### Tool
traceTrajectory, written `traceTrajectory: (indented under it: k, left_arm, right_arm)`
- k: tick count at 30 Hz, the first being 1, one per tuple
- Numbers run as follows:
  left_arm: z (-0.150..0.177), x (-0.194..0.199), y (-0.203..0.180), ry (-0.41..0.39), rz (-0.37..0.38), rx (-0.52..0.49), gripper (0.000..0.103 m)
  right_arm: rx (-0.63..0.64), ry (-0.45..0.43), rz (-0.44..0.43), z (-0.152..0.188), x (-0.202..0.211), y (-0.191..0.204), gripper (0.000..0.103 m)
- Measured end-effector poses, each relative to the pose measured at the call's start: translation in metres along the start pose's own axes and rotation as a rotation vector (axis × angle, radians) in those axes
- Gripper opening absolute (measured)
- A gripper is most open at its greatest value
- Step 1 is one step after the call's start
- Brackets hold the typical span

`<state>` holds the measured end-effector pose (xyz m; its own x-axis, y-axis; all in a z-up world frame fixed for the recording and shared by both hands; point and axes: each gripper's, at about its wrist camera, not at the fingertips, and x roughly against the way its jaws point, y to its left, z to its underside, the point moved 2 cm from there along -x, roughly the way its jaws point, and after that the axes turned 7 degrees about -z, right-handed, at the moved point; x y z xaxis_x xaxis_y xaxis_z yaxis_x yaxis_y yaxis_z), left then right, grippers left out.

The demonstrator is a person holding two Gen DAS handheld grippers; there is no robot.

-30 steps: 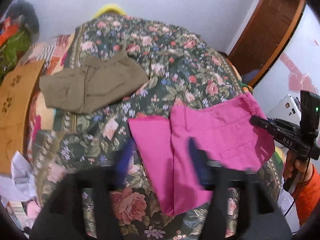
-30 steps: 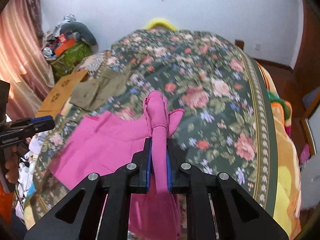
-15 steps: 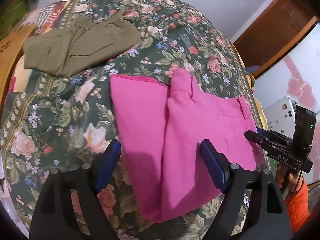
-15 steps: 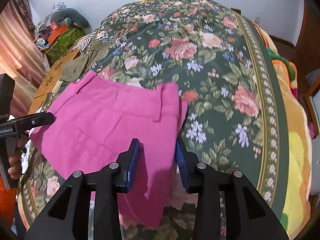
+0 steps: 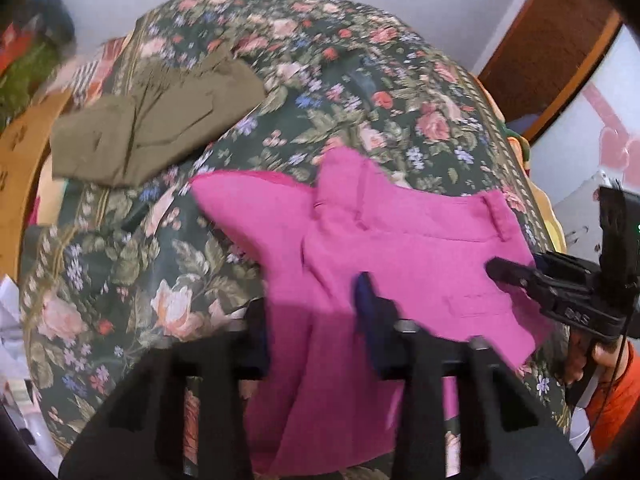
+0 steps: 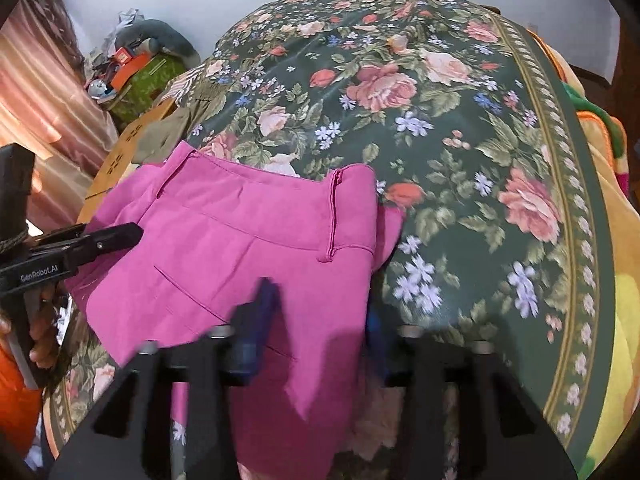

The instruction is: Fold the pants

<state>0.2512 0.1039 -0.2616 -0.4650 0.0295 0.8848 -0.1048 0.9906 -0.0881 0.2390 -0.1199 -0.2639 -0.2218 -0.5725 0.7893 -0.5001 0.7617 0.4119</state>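
Pink pants point(image 5: 400, 248) lie flat on the flowery bed point(image 6: 460, 120), right under both claws. Each claw is open and holds nothing. The left claw point(image 5: 312, 320) has its fingers on either side of a leg end. The right claw point(image 6: 320, 320) sits over the waist end. The pants run long from left to right, one end near each claw, so both can grab and fold together. Farther back on the left lie brown pants point(image 5: 156, 120), well apart from the pink pair.
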Motion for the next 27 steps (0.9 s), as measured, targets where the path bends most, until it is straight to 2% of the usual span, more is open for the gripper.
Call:
traceTrajectory:
  k: [3,5,12,18,22,27]
  left_arm:
    - [-0.003,0.003,-0.003,-0.032,-0.033,-0.013,0.017]
    - [-0.005,0.006,-0.002,-0.040,-0.028,-0.009,0.014]
    - [-0.010,0.038,0.003,-0.136,-0.056,-0.051,0.012]
    - [-0.031,0.078,0.037,-0.267,-0.080,-0.019,0.012]
    - [-0.044,0.087,0.062,-0.312,-0.108,0.006,0.012]
    - [-0.059,0.081,0.101,-0.330,-0.137,0.038,0.012]
  right_arm:
    - [0.008,-0.024,0.010,-0.002,0.002,0.002,0.013]
    - [0.024,-0.039,0.020,-0.004,0.006,0.006,0.012]
    - [0.093,-0.124,0.029,-0.028,0.032,0.035,0.011]
    - [0.167,-0.204,0.031,-0.063,0.044,0.074,0.011]
    - [0.204,-0.223,0.031,-0.085,0.034,0.099,0.011]
    - [0.244,-0.222,0.025,-0.116,0.004,0.128,0.011]
